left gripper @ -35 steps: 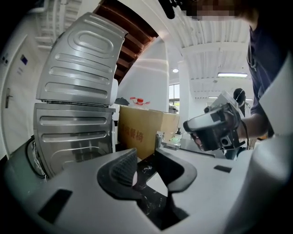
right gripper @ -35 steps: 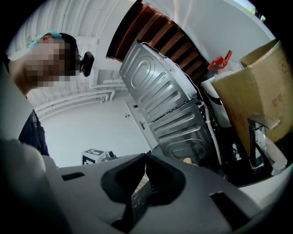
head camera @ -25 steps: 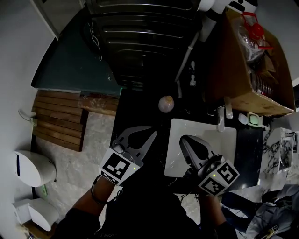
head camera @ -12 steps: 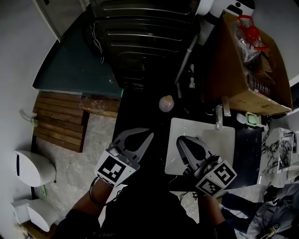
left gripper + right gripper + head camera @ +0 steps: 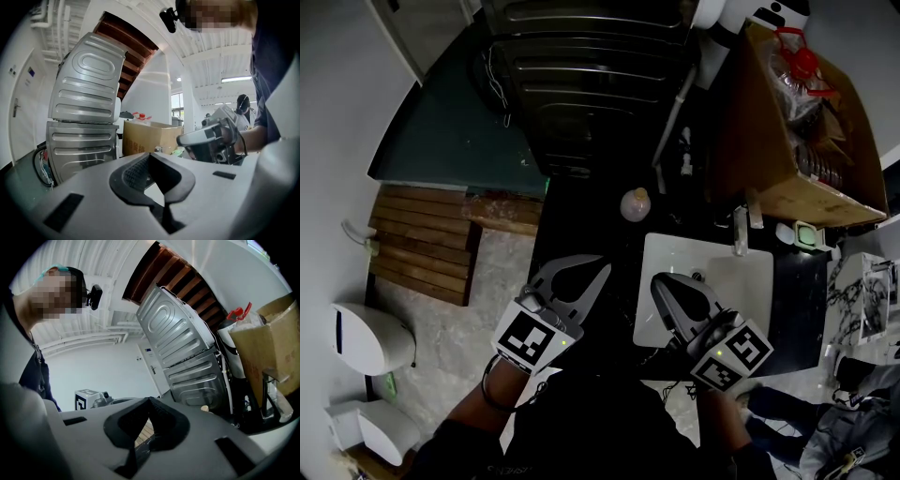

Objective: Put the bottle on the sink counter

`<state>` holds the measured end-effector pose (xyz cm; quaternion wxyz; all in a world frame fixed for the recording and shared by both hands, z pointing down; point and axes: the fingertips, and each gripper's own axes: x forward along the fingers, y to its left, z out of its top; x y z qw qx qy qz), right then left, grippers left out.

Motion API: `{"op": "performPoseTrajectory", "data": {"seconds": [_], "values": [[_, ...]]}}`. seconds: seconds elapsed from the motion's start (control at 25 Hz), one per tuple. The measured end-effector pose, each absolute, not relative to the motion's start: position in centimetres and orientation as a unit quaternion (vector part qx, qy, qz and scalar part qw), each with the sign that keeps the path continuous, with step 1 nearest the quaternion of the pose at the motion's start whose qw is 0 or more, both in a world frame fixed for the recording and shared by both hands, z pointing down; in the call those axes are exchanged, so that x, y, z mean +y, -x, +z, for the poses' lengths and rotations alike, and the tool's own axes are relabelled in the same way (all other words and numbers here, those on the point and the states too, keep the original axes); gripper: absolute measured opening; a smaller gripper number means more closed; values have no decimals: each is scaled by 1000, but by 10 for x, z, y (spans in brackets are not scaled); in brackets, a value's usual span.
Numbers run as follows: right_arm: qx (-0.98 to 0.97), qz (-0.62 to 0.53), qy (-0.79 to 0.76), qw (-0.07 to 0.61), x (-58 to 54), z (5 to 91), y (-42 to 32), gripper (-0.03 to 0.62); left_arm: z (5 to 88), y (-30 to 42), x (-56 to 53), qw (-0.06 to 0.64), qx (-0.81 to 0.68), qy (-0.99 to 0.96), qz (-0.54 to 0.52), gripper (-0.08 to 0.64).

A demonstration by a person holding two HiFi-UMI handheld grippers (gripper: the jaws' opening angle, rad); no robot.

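The bottle (image 5: 635, 203), small, round and pale with a beige cap, stands upright on the black counter (image 5: 581, 225) left of the white sink basin (image 5: 755, 281). My left gripper (image 5: 604, 266) hovers over the counter's near part, below and left of the bottle, shut and empty. My right gripper (image 5: 655, 283) hangs over the basin's near left corner, its jaws together with nothing between them. In the left gripper view the jaws (image 5: 150, 155) meet at the tip, with the right gripper (image 5: 211, 138) beside them. The right gripper view shows shut jaws (image 5: 150, 400) and a beige cap (image 5: 205, 408) beyond.
A steel washing machine (image 5: 581, 84) stands behind the counter. A cardboard box (image 5: 787, 141) holding a red-capped bottle sits at the back right, by the faucet (image 5: 738, 230). Wooden slats (image 5: 422, 239) and a white bin (image 5: 366, 337) lie on the floor at left.
Both grippers have drifted only slightly; the right one sits a little further left over the basin. Jaws stay together and the bottle has not moved.
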<state>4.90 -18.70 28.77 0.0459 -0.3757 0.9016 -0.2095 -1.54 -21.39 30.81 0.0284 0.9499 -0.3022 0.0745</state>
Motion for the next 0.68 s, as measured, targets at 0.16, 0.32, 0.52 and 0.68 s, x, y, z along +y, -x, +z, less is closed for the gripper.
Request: {"op": "performPoseTrajectory", "data": {"seconds": [0.16,0.32,0.52,0.68], "values": [[901,-209,377,47,-186,288,-50,26,308,16,-214,29,-303,-950,75,6],[901,-209,376,46,-186,287,-49,26,308,16,-214,30,-304,-949,76,6],[901,-210,376,46,-187,287,-48,26,308,17,-216,29,-305,-949,80,6],[902,-210,376,47,-188,286,-47,26,308,18,-217,30,-305,-948,80,6]]}}
